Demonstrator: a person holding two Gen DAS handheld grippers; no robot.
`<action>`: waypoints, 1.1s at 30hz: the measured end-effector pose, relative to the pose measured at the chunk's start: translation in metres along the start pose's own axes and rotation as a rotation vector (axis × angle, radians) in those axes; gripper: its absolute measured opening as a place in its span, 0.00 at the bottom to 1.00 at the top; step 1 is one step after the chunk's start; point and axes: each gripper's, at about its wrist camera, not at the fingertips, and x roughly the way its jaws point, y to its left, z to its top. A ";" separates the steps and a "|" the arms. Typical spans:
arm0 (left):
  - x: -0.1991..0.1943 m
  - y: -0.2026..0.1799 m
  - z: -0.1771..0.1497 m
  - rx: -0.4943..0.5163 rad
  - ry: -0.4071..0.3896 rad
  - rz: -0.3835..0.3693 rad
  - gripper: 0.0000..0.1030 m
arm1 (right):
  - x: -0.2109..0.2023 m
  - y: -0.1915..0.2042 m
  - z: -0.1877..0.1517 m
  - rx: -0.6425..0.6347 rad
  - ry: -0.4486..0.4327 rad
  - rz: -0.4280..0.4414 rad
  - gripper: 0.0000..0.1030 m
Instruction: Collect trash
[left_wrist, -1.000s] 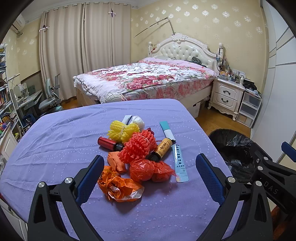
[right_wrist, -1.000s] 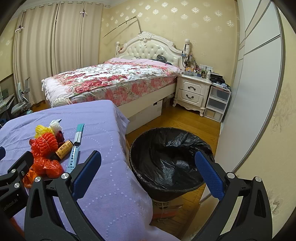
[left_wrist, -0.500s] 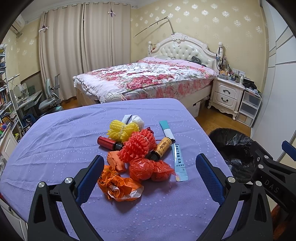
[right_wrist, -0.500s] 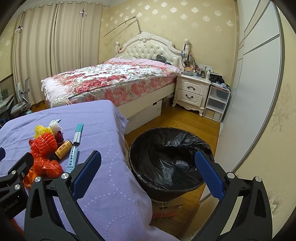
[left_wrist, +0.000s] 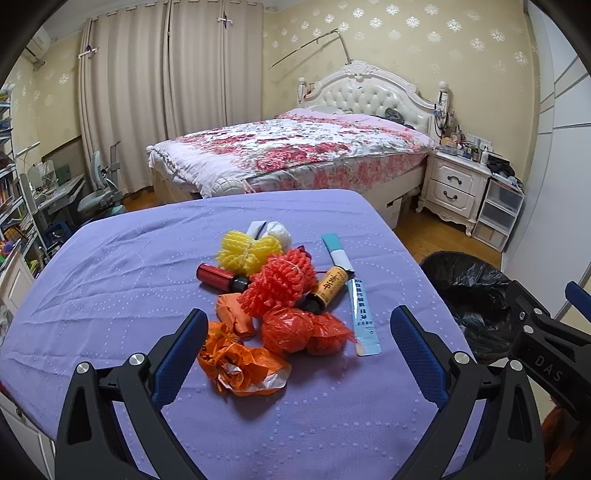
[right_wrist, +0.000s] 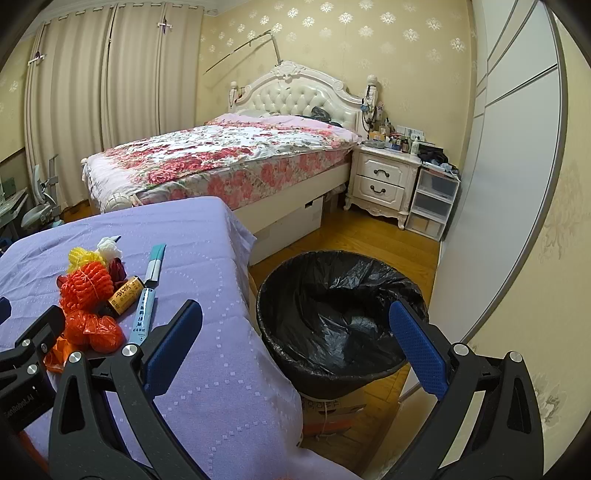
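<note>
A pile of trash lies on the purple table (left_wrist: 110, 280): an orange plastic bag (left_wrist: 236, 363), a red bag (left_wrist: 299, 330), red foam net (left_wrist: 282, 282), yellow foam net (left_wrist: 245, 249), a red bottle (left_wrist: 219, 277), a brown bottle (left_wrist: 328, 288), a blue tube (left_wrist: 360, 314) and white paper (left_wrist: 279, 230). My left gripper (left_wrist: 299, 325) is open and empty, just short of the pile. My right gripper (right_wrist: 295, 314) is open and empty, held over the table's right edge by the black-lined trash bin (right_wrist: 340, 317). The pile also shows in the right wrist view (right_wrist: 88, 291).
The bin (left_wrist: 476, 295) stands on the wood floor right of the table. A bed (left_wrist: 295, 147) with a floral cover lies beyond. A white nightstand (right_wrist: 384, 184) and plastic drawers (right_wrist: 432, 205) stand by the right wall. A desk and chair (left_wrist: 99, 195) stand at far left.
</note>
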 end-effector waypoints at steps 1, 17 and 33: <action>0.000 0.001 0.000 -0.004 0.002 0.001 0.93 | 0.000 0.000 0.000 0.000 0.000 0.000 0.96; 0.005 0.027 -0.016 0.010 0.041 0.033 0.91 | 0.001 0.008 -0.007 -0.016 0.026 0.011 0.96; 0.013 0.058 -0.033 -0.024 0.109 0.053 0.80 | 0.011 0.034 -0.016 -0.071 0.090 0.080 0.83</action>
